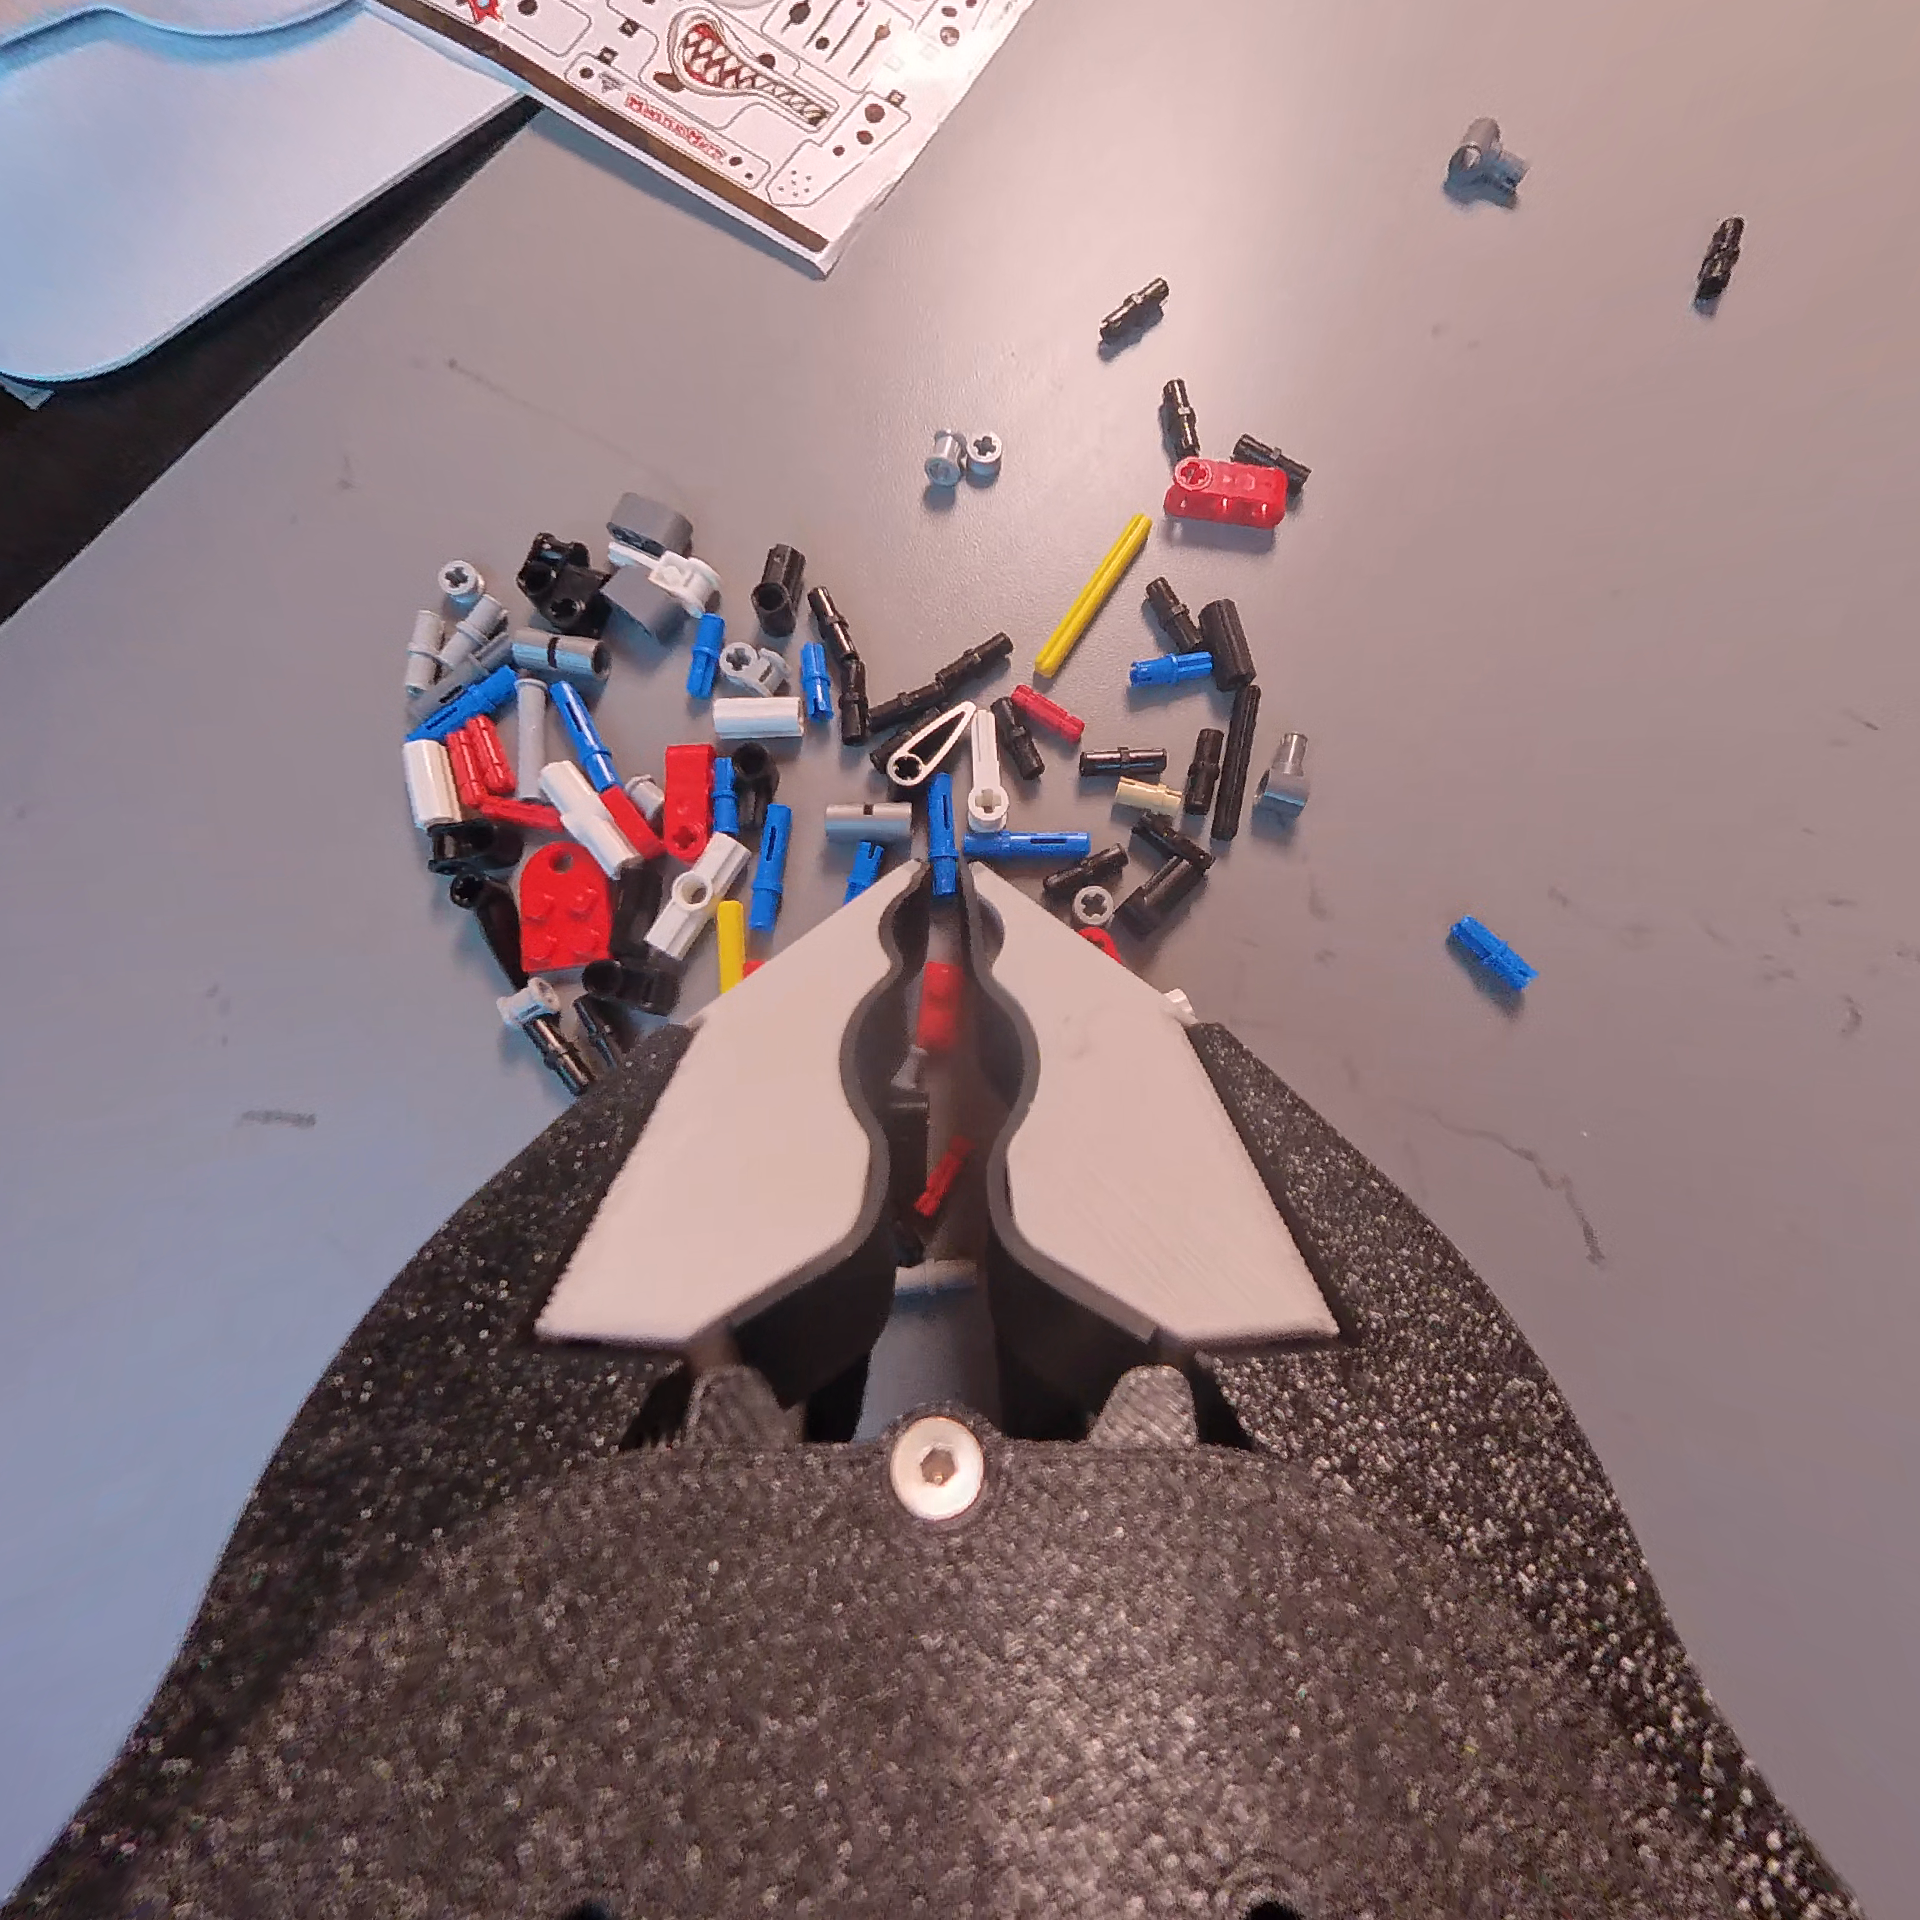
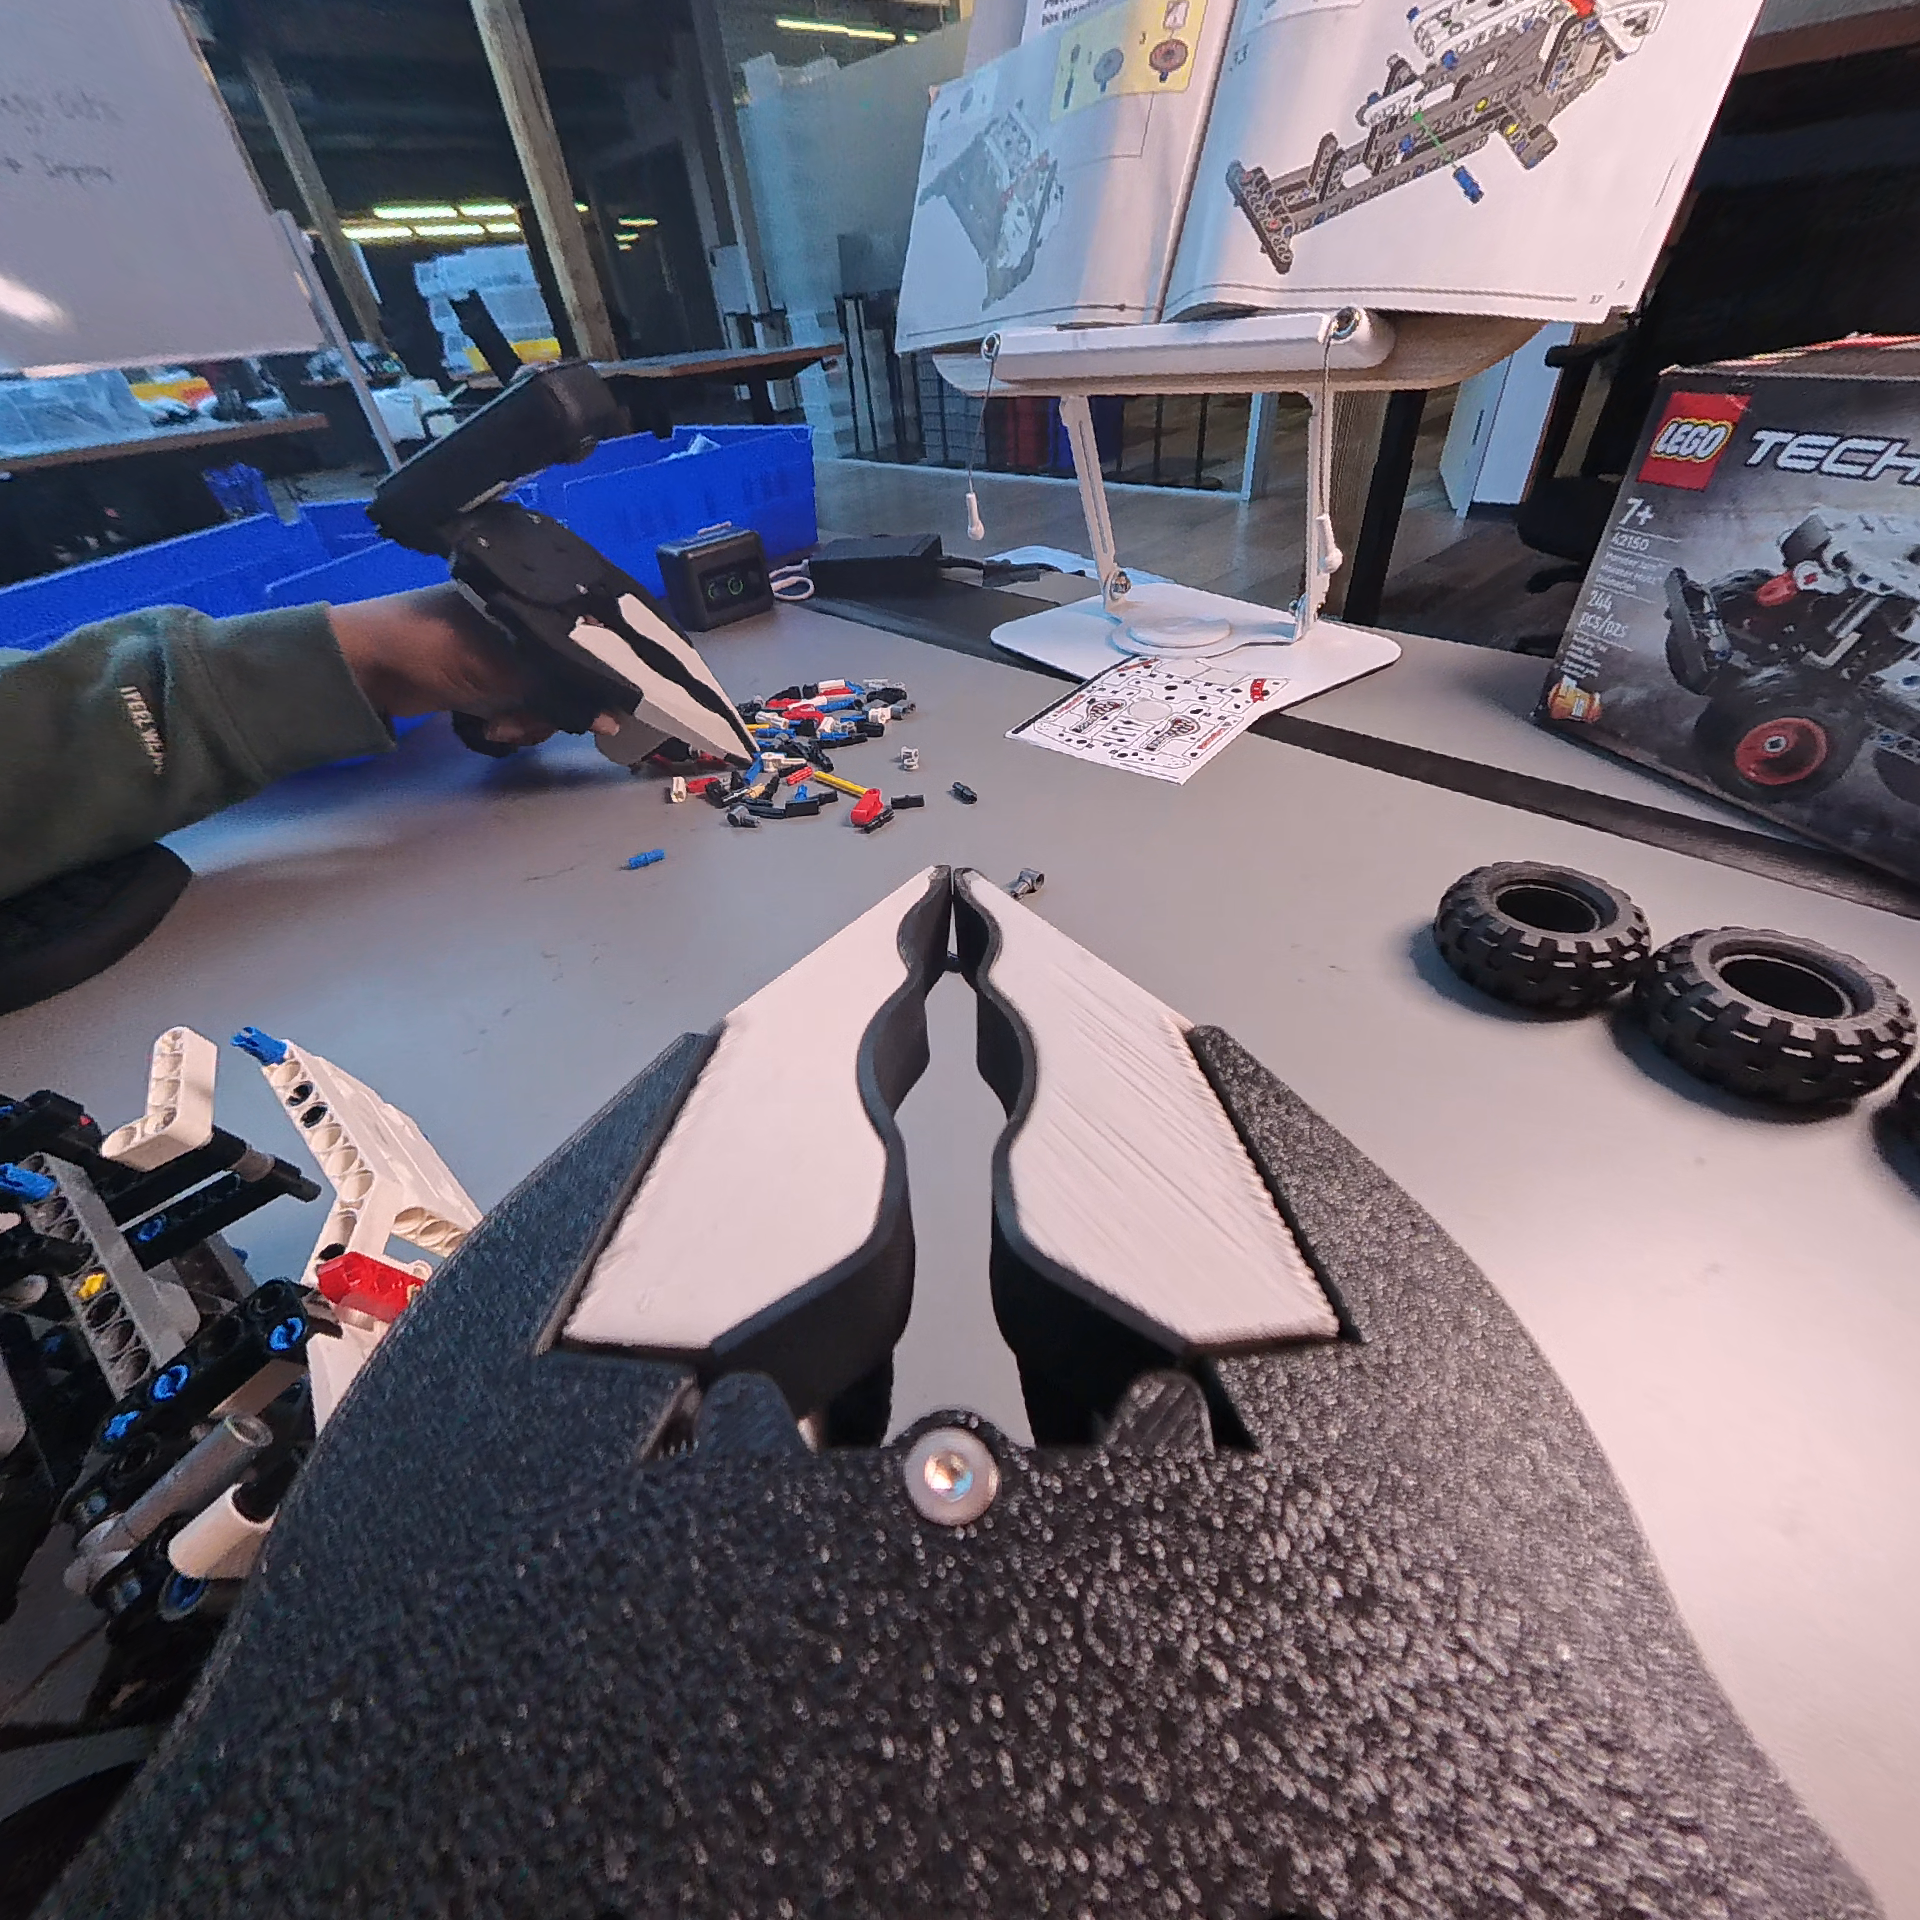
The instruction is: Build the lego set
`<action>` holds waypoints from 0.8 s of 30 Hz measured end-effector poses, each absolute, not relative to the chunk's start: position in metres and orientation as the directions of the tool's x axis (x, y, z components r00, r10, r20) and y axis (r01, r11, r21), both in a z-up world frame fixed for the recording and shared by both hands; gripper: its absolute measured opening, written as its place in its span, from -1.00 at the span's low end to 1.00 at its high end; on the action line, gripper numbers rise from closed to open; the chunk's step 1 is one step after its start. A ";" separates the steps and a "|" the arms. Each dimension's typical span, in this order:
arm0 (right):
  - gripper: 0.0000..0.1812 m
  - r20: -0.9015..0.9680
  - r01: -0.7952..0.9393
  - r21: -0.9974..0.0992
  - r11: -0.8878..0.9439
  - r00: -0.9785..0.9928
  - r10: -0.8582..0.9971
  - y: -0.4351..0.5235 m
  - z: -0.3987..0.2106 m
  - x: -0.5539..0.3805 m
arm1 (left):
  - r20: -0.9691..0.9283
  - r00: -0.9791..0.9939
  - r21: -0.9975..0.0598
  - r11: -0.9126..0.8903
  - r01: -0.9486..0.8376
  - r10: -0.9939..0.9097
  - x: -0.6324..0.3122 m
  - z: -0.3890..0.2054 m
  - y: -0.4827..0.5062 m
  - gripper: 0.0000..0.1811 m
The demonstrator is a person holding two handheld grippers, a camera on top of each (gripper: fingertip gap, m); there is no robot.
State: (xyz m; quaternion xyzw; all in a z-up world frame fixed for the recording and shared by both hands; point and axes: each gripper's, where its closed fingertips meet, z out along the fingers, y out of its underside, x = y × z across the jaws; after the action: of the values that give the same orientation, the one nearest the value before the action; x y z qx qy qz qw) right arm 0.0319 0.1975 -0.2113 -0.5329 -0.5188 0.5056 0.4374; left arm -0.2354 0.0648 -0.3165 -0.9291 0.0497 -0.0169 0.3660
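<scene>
The left gripper pinches a blue pin above the parts pile, apparently lifted; the right gripper hovers clenched, empty.

Two grippers: the left and the right. Two whole tyres at three o'clock in the right wrist view, with perhaps a third cut off by the frame edge. One box at two o'clock, one booklet at twelve, one sticker sheet. Two yellow axles. One lone blue pin at three o'clock of the loose heap. One part-built model at eight o'clock.
</scene>
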 end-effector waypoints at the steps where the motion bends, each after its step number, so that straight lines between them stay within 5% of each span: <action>1: -1.00 -0.084 0.111 -0.991 -0.078 -0.050 0.995 0.197 -0.211 0.032 | -0.007 0.994 -0.679 -0.729 -0.084 -0.108 -0.236 -0.316 0.064 -0.95; 7: -1.00 0.004 0.092 -0.996 0.007 -0.035 0.999 0.196 -0.192 0.033 | 0.046 0.988 -0.800 -0.598 -0.054 -0.151 -0.223 -0.269 0.055 -0.95; 12: -0.96 0.146 0.113 -0.980 0.163 -0.147 0.978 0.154 -0.156 0.019 | 0.251 0.876 -0.944 -0.305 0.128 -0.411 -0.147 -0.187 0.058 -0.95; 19: -0.79 0.205 0.088 -0.963 0.255 -0.375 0.904 0.067 -0.125 -0.006 | 0.376 0.575 -0.909 -0.167 0.382 -0.727 -0.038 -0.116 0.045 -0.95; 24: -0.87 0.105 0.026 -0.991 0.134 -0.488 0.866 0.031 -0.106 -0.002 | 0.379 0.458 -0.891 -0.183 0.416 -0.804 0.004 -0.108 0.031 -0.95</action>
State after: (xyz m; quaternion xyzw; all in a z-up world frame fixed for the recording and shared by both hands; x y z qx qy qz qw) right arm -0.0020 0.0306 -0.1060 -0.3411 -0.6539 0.5627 0.3735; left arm 0.0042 0.0311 -0.1081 -0.5893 0.1645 -0.4940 0.6178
